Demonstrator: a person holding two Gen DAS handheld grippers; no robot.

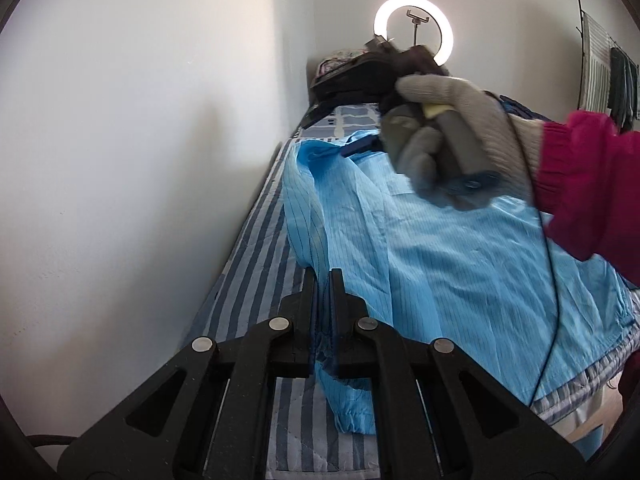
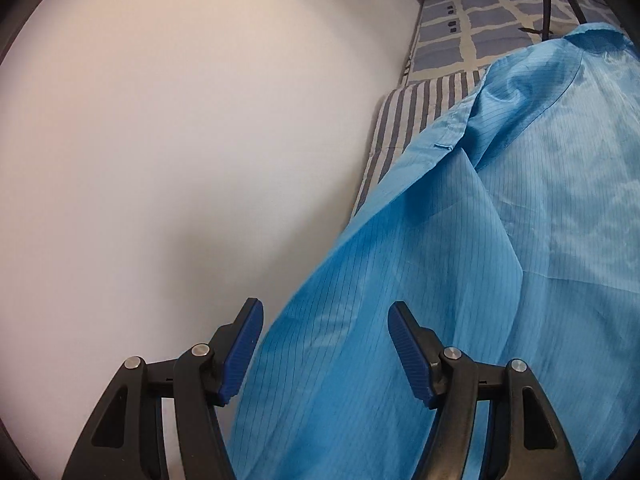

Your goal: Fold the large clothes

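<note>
A large light-blue pinstriped garment [image 1: 460, 264] lies spread on a striped bed. My left gripper [image 1: 323, 280] is shut on a fold of its left edge, with the cloth bunched between the fingers near the wall side. In the right wrist view the same garment [image 2: 460, 280] rises in a ridge from the bed. My right gripper [image 2: 325, 316] is open, its blue pads on either side of the cloth's edge, not pinching it. The gloved hand holding the right gripper [image 1: 452, 136] shows in the left wrist view, above the garment's collar end.
A white wall [image 1: 140, 160] runs close along the bed's left side. The striped bedcover [image 1: 256, 272] shows beside the garment. A dark bag and pillows [image 1: 360, 76] sit at the bed's far end, under a ring light [image 1: 414, 30]. Clothes hang on a rack [image 1: 608, 80] at right.
</note>
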